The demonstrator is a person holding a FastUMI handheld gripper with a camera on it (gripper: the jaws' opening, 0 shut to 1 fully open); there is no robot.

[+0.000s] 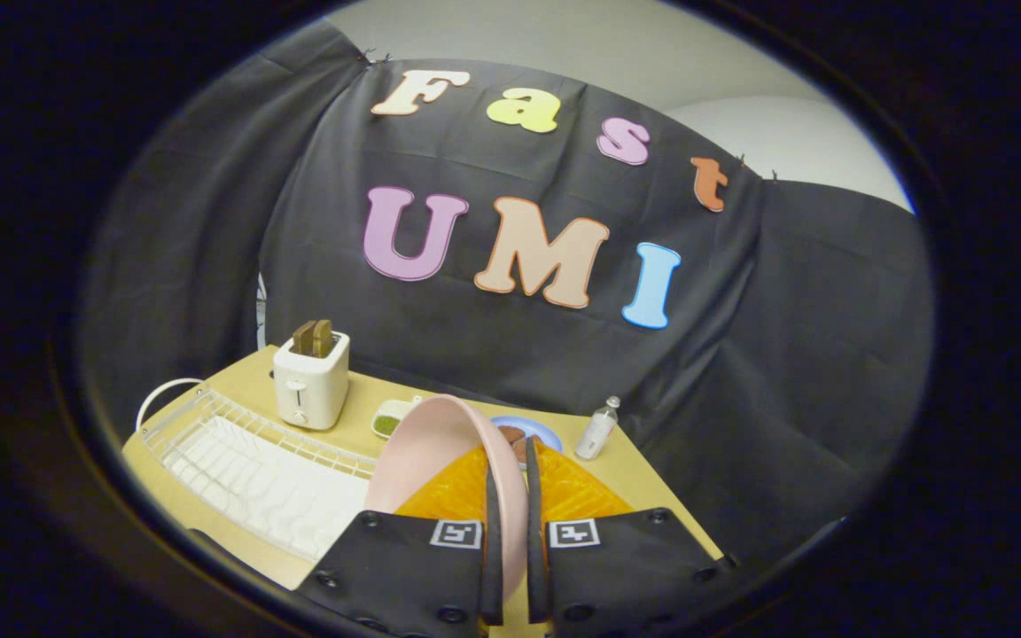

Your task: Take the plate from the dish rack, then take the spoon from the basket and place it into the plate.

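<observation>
I have the gripper (510, 470) clamped on the pink plate (440, 452): both fingers (493, 532) press its rim from either side, and the plate stands on edge between them, lifted clear of the table (369, 390). Its hollow face turns toward the rack (253, 470).

The white rack lies on the table to the left of the fingers, and I see nothing standing in its slots. An orange basket (457, 496) sits just ahead of the fingers, under and behind the plate; what it holds I cannot make out, since the plate and the fingers cover most of it, so I cannot tell where the spoon is. Beyond the rack stands a white toaster (311, 383) with two brown slices (313, 338) up in its slots. Next to it a small white dish (389, 417) holds something green. A blue dish (539, 431) peeks out behind the plate with a brownish lump on it, mostly hidden. A small clear bottle (597, 430) stands upright near the table's far corner.
</observation>
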